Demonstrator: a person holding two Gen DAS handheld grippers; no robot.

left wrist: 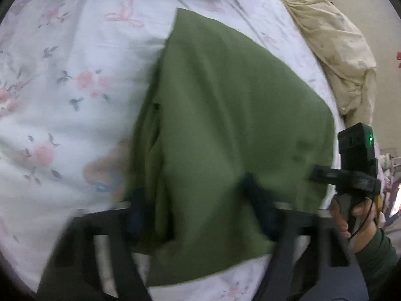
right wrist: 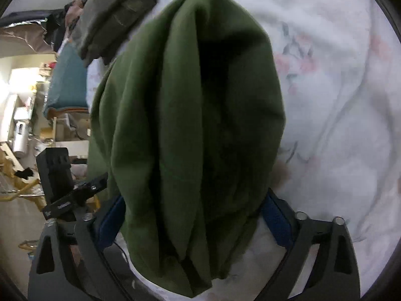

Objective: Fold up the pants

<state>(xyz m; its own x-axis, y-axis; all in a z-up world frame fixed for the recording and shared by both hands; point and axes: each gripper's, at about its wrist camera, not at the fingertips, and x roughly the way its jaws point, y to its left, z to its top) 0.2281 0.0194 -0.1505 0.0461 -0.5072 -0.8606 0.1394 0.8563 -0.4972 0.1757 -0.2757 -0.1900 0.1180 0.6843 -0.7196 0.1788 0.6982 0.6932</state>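
Sheet (left wrist: 62, 105): white with pink flowers, spread over the bed under everything I am working on.
Left tool (left wrist: 198, 208): mine, blurred, low in its own view. Its two fingers (left wrist: 136, 215) stand either side of the near edge of the pants, with cloth running between them. I cannot tell whether the pads are pressing on the cloth.
Pants (left wrist: 225, 115): green, folded into a flat panel on the sheet in the left view, wider towards me and narrowing away.
Right tool (right wrist: 194, 222): mine, with blue pads (right wrist: 275, 220) standing apart. A thick bunch of the pants (right wrist: 190, 115) hangs in deep folds between them and fills the gap. It touches the left pad, but I cannot tell whether it is truly pinched.
Right hand (left wrist: 351, 215): seen at the right edge of the left view, in a green sleeve (left wrist: 378, 258), gripping that tool's handle.
Dark garment (right wrist: 115, 15): grey-green, lying at the far edge of the bed, apart from the pants.
Cream bedding (left wrist: 333, 42): crumpled along the bed's right side, by the wall.
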